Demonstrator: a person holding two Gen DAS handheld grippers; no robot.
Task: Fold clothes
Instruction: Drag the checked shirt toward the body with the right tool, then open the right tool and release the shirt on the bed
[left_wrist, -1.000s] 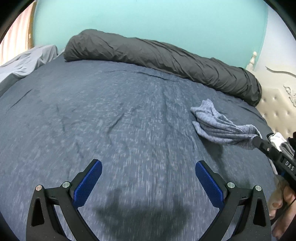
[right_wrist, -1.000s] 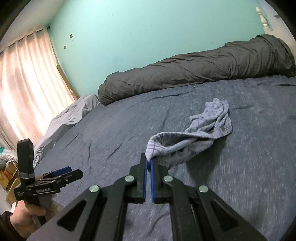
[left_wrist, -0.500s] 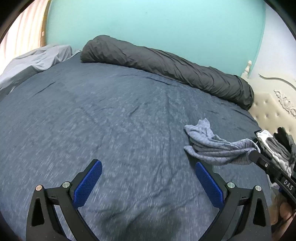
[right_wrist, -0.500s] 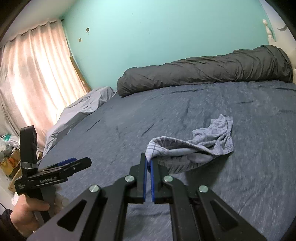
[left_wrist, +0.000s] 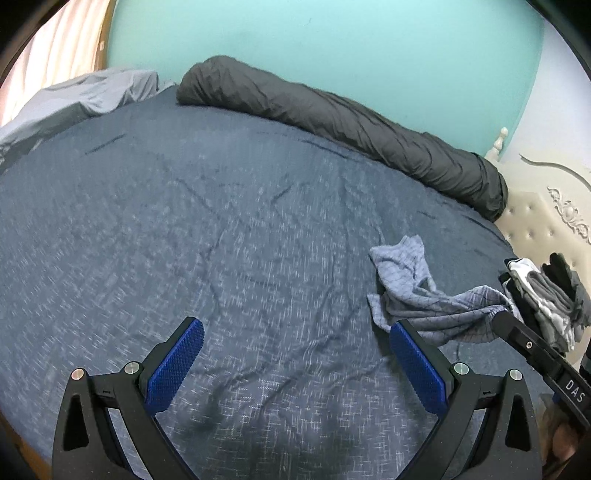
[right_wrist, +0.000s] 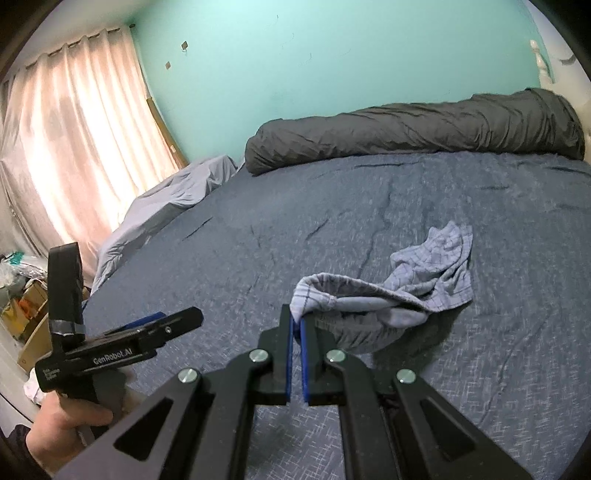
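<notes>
Shorts (right_wrist: 417, 295) (checked) clenched by right tongs (right_wrist: 296, 321); left tongs (left_wrist: 295, 354) released.

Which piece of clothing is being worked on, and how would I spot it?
Look at the wide dark-blue bed with the rolled grey duvet along its far edge. On the open sheet lies one crumpled light-blue checked garment. Unlike the grey-and-white clothes pile beside it, its hem is pinched in the right tongs.

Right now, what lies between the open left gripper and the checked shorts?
Only bare blue bedsheet separates the left gripper from the shorts, as the left wrist view shows.
</notes>
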